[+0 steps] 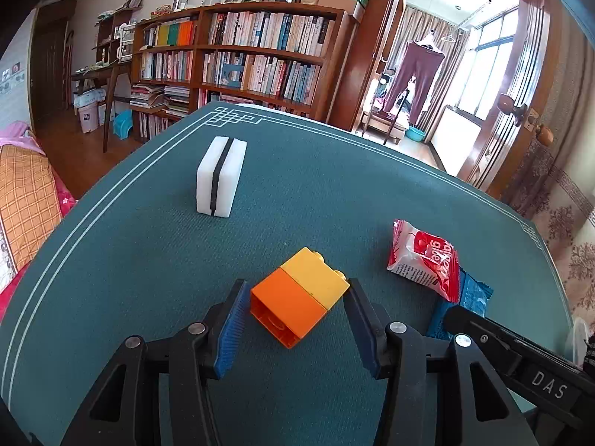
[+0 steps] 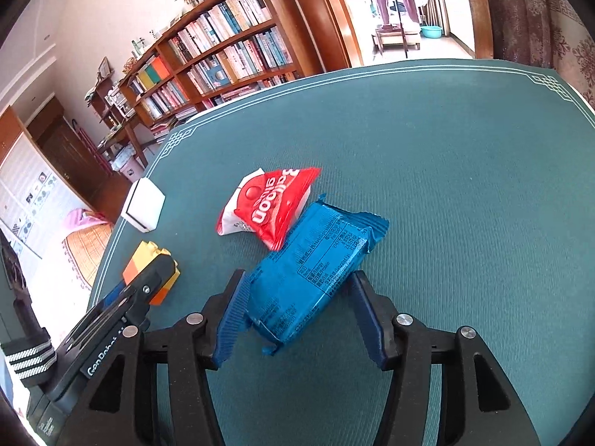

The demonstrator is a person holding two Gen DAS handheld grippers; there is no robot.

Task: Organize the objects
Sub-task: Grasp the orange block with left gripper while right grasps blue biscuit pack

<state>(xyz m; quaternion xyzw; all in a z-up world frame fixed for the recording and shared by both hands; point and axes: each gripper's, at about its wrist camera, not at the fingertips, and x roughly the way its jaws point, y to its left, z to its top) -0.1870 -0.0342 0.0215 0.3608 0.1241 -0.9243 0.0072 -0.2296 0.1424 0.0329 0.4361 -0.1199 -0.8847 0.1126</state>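
Observation:
An orange and yellow toy block lies on the green table between the open fingers of my left gripper, which do not press it. It also shows in the right wrist view. A blue snack packet lies between the open fingers of my right gripper; its left side touches the left pad. A red and white snack bag overlaps the blue packet's far end. It also shows in the left wrist view. A white block with a black stripe stands farther back.
The table's left edge runs close to the toy block. My right gripper's body shows at the right of the left wrist view, over the blue packet. A bookshelf stands beyond the table.

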